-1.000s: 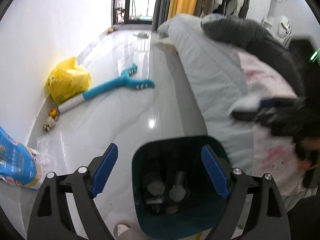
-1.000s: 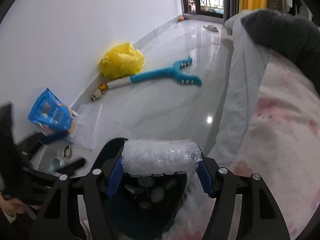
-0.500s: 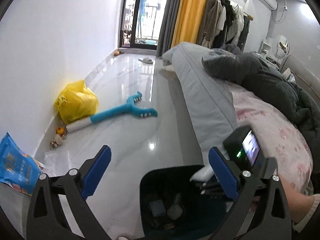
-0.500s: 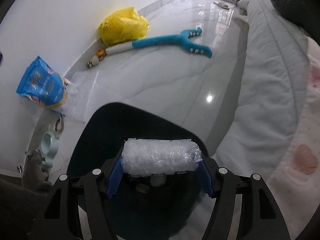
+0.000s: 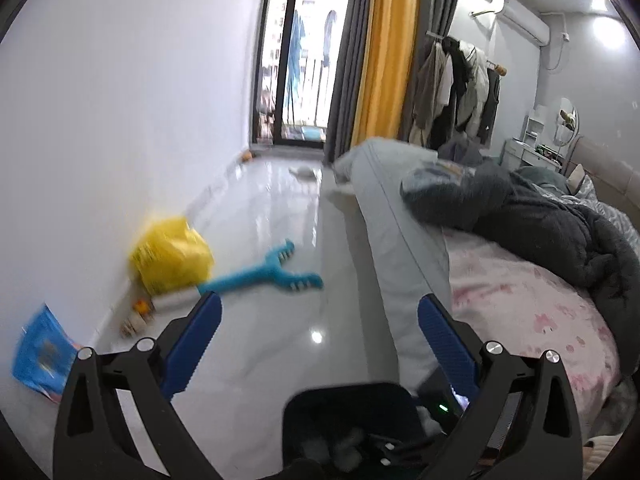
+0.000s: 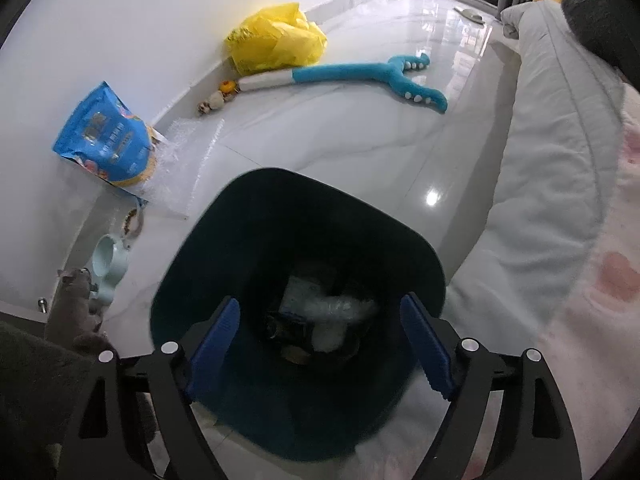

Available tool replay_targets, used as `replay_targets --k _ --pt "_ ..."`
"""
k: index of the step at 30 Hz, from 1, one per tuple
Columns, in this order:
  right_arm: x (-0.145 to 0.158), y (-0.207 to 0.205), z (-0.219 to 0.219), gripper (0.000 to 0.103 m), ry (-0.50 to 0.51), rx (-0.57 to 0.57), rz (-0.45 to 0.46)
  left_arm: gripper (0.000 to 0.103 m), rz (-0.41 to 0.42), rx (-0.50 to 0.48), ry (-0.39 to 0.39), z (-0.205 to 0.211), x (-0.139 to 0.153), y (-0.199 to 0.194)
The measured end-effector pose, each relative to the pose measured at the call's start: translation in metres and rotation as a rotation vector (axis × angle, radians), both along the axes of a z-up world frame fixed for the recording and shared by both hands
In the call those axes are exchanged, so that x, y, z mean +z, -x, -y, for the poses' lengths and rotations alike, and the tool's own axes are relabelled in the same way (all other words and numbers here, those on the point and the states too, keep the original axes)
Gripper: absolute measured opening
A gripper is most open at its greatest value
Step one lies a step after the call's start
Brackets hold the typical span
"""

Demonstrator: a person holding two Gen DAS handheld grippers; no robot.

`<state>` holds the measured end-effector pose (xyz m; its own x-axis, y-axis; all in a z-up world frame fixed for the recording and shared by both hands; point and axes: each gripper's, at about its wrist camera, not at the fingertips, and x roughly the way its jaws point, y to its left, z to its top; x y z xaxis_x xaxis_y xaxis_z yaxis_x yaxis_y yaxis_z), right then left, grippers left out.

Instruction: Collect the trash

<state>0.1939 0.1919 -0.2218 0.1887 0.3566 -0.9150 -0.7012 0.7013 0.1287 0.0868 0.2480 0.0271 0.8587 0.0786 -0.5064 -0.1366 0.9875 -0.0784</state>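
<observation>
A dark teal trash bin stands on the white floor beside the bed. A roll of bubble wrap lies loose inside it on top of other rubbish. My right gripper hangs over the bin's mouth pointing steeply down; its jaws are opening and nothing sits between the blue pads. In the left wrist view the bin shows at the bottom edge. My left gripper is wide open and empty above it, looking along the room.
By the wall lie a blue bag, a clear plastic sheet, a yellow bag and a blue plush toy. A grey cat sits at pale bowls. The bed fills the right side.
The right gripper moved over the bin, opened and let go of the bubble wrap roll, which now lies in the bin. The left gripper rose and tilted up, away from the bin.
</observation>
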Motion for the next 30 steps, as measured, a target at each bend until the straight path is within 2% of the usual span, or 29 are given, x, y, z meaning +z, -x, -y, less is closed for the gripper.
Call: replay_targets --k 3,7,16,24,27,30 --pt "0.03 0.009 0.021 0.084 -0.047 -0.031 0.048 0.1 0.014 0.007 0.005 0.009 0.013 0.005" --pt "0.08 0.029 0.06 0.091 -0.14 -0.082 0.126 0.1 0.039 0.015 -0.004 0.024 0.024 0.022" --pt "0.165 0.072 0.168 0.099 -0.2 -0.23 0.316 0.1 0.053 0.052 -0.02 0.065 0.037 0.05" --pt "0.212 0.114 0.283 0.1 -0.249 -0.41 0.49 0.1 0.06 -0.056 -0.074 0.115 0.043 0.059" --pt "0.217 0.134 0.325 0.1 -0.284 -0.488 0.533 0.1 0.065 -0.068 -0.05 0.117 0.038 0.067" --pt "0.217 0.157 0.361 0.1 -0.28 -0.569 0.585 0.1 0.055 -0.092 -0.065 0.123 0.028 0.075"
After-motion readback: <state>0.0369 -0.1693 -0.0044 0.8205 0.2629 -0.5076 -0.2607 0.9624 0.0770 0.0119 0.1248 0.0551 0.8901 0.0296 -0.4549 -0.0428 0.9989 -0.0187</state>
